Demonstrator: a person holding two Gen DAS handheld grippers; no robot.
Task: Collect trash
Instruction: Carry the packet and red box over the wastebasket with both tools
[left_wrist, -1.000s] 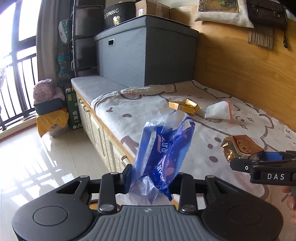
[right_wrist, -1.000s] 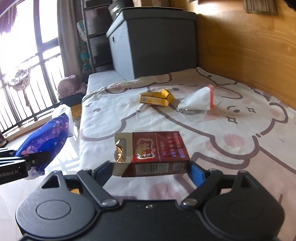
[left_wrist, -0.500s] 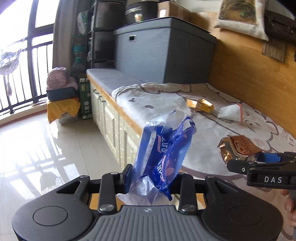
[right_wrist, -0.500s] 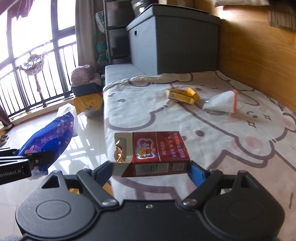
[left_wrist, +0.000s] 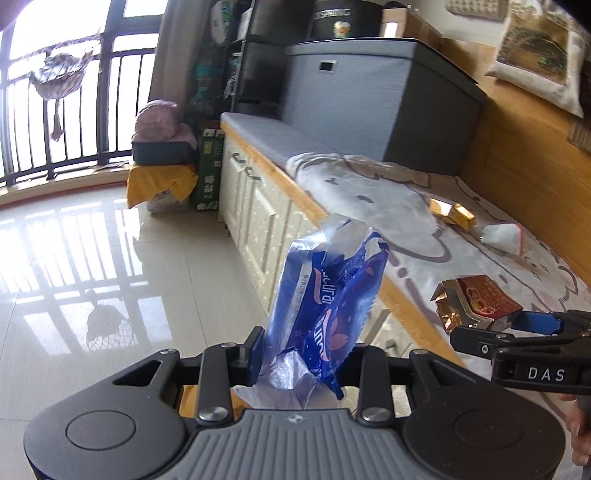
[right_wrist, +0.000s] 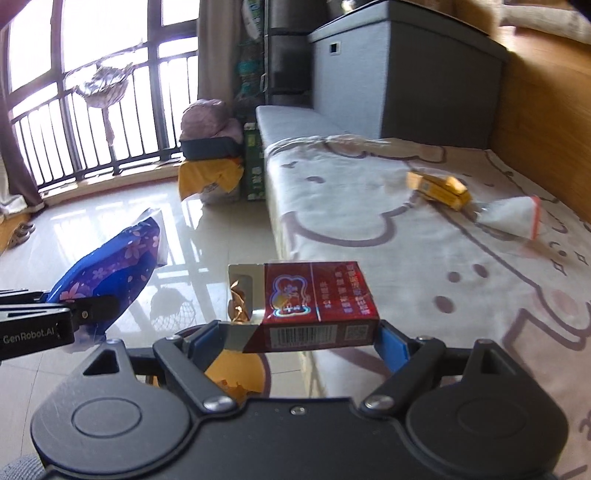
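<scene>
Floor: glossy pale tiled floor (left_wrist: 110, 266), reflecting the barred balcony window (right_wrist: 74, 110).
Bench: long cushioned window bench (right_wrist: 424, 236) under a white cartoon-print sheet, with cream cabinet doors below and a wood-panelled wall behind.
Box: large grey fabric storage box (left_wrist: 380, 107) at the bench's far end.
Bench trash: yellow cardboard carton (right_wrist: 439, 186) just beside a clear plastic bag with red edge (right_wrist: 513, 218).
Left gripper (left_wrist: 306, 354): jaws pinch a crumpled blue plastic wrapper (left_wrist: 325, 302), upright over the floor.
Right gripper (right_wrist: 303, 336): jaws clamp an opened red cigarette pack (right_wrist: 310, 302), at the bench edge.
</scene>
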